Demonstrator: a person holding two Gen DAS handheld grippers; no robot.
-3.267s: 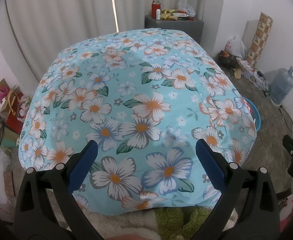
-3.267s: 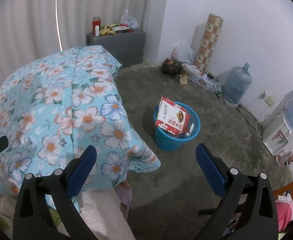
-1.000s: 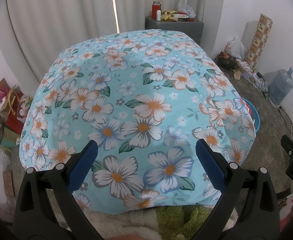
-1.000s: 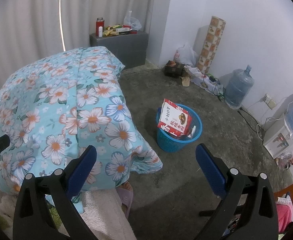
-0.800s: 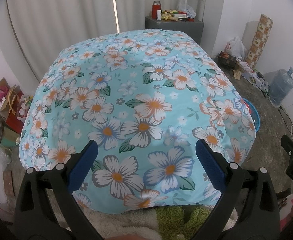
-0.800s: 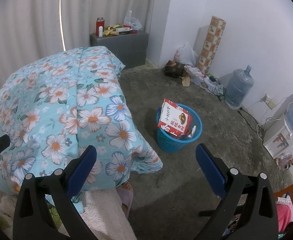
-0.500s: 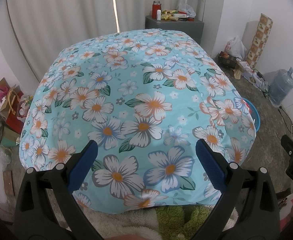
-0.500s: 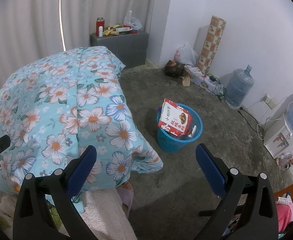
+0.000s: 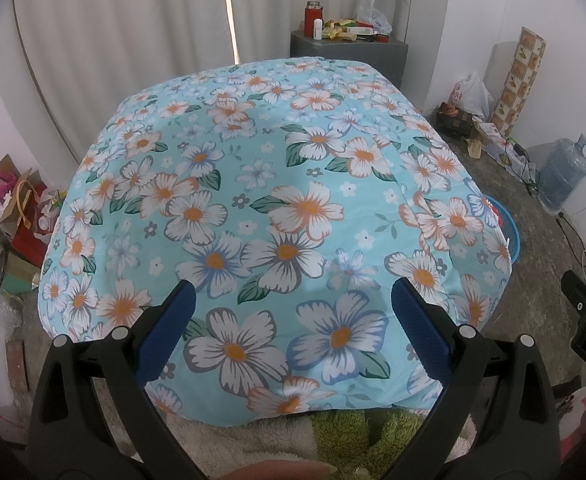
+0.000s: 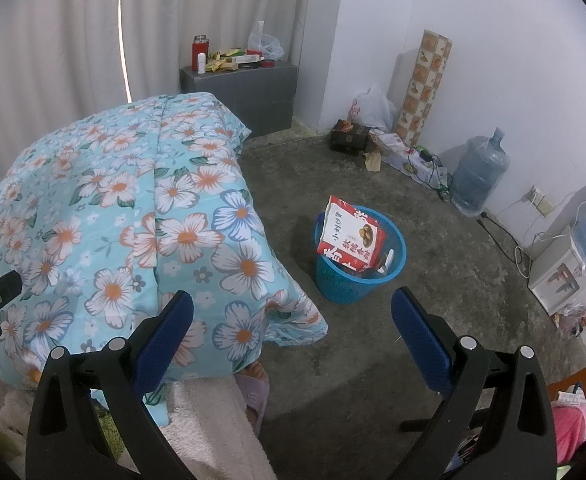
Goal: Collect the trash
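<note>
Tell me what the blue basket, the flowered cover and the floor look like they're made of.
Basket: likely moulded plastic, a fine lattice wall under a smooth, evenly coloured rim.
Cover: thin printed cloth, probably cotton or a blend, matte, with a stitched seam and soft folds where it hangs.
Floor: looks like bare concrete, grey, mottled and rough, with no tiles or joints.

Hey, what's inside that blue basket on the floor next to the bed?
The blue basket holds a red and white printed package, which sticks up above the rim, and a small white item beside it. Whatever lies deeper is hidden by the package and the basket's wall.
</note>
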